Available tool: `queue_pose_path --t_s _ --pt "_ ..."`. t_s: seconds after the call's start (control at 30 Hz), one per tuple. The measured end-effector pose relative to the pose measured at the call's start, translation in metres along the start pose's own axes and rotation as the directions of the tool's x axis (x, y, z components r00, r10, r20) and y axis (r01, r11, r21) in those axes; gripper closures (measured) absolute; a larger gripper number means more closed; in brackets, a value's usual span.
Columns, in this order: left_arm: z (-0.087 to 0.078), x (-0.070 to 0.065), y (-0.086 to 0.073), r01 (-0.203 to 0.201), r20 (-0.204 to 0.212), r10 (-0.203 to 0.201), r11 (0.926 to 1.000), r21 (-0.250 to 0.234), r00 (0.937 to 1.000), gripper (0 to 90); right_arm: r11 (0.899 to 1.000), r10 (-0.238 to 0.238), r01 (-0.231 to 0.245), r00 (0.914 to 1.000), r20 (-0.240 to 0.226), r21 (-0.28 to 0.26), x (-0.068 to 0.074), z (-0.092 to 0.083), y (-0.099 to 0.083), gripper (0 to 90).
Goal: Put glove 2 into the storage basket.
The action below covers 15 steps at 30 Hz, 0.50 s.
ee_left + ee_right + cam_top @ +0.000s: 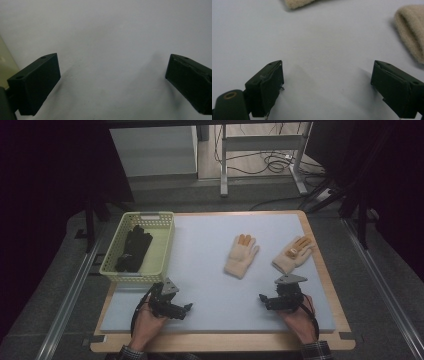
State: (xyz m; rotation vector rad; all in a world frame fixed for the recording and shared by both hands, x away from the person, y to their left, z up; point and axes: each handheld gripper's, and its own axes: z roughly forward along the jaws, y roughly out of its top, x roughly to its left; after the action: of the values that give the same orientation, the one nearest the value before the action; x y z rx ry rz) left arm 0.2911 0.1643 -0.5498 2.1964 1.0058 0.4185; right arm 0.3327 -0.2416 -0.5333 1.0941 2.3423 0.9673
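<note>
Two cream knitted gloves with orange fingertips lie on the pale blue mat (210, 285): one glove (241, 255) near the middle, the other glove (293, 255) toward the right edge. My left gripper (186, 309) rests low on the mat near the front left, open, jaws wide apart over bare mat (112, 75). My right gripper (265, 300) rests at the front right, open and holding nothing, below the right glove. In the right gripper view a glove cuff (410, 31) lies ahead at the right, and another cuff edge (297, 3) shows at the top.
A pale yellow plastic basket (165, 245) stands at the mat's back left with dark gloves (132, 249) inside. The wooden table rim (325, 270) frames the mat. Beyond the table are metal legs and cables (270, 162) on the floor.
</note>
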Motion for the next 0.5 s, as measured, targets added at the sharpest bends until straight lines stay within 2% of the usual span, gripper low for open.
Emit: queue_pose_path --t_s 0.1,0.2,0.33,0.5 --pt "0.001 0.004 -0.001 0.036 0.029 -0.036 0.9994 0.001 0.9989 0.0 1.0 -0.002 0.002 1.0 -0.006 -0.005 0.0 -0.001 0.0 14.5" --pt "0.001 0.004 -0.001 0.038 0.032 -0.038 0.9993 0.004 0.9988 0.0 1.0 0.005 -0.005 1.0 -0.008 -0.011 0.0 -0.001 0.0 16.4" --pt "0.002 0.005 -0.001 0.039 0.032 -0.039 0.9992 0.003 0.9987 0.0 0.999 0.035 -0.035 0.9987 -0.037 -0.014 -0.003 -0.002 0.003 20.4" --pt "0.002 0.005 -0.002 0.038 0.032 -0.038 0.9993 0.003 0.9988 0.0 0.999 0.032 -0.033 0.9982 -0.052 -0.012 -0.003 0.001 0.014 26.7"
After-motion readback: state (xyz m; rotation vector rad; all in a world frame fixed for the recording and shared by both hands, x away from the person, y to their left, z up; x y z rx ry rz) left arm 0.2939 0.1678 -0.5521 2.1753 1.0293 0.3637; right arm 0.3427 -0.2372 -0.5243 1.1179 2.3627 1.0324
